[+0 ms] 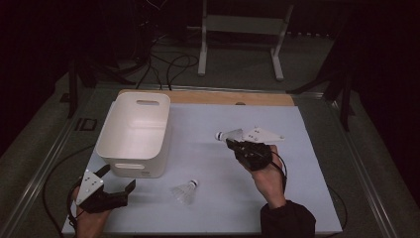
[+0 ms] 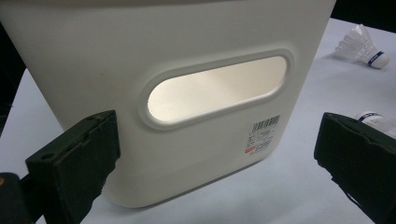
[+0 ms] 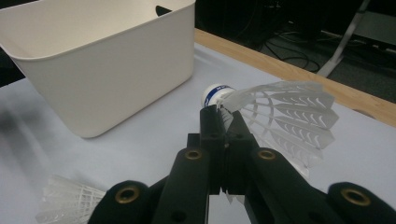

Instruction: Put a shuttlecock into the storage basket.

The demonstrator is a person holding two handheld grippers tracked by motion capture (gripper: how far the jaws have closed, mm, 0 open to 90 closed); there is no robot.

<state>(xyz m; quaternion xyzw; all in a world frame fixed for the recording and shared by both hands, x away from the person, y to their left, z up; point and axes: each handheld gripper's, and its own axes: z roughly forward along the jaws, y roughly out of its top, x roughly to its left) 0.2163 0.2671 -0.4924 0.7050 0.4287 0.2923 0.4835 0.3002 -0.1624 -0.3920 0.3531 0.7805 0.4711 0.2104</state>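
White table (image 1: pixel 307 198), wood far edge, dark room.
Right gripper (image 1: pixel 232 142) clenched on shuttlecock (image 1: pixel 229 135), held right of bin (image 1: pixel 133 130); left gripper (image 1: pixel 118 179) released.

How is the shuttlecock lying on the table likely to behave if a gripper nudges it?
The shuttlecock lies on its side with a rounded cork and a cone skirt, so it would probably roll in an arc. Its thin, lattice-like skirt suggests it is very light and would likely skid easily, and flex if squeezed.
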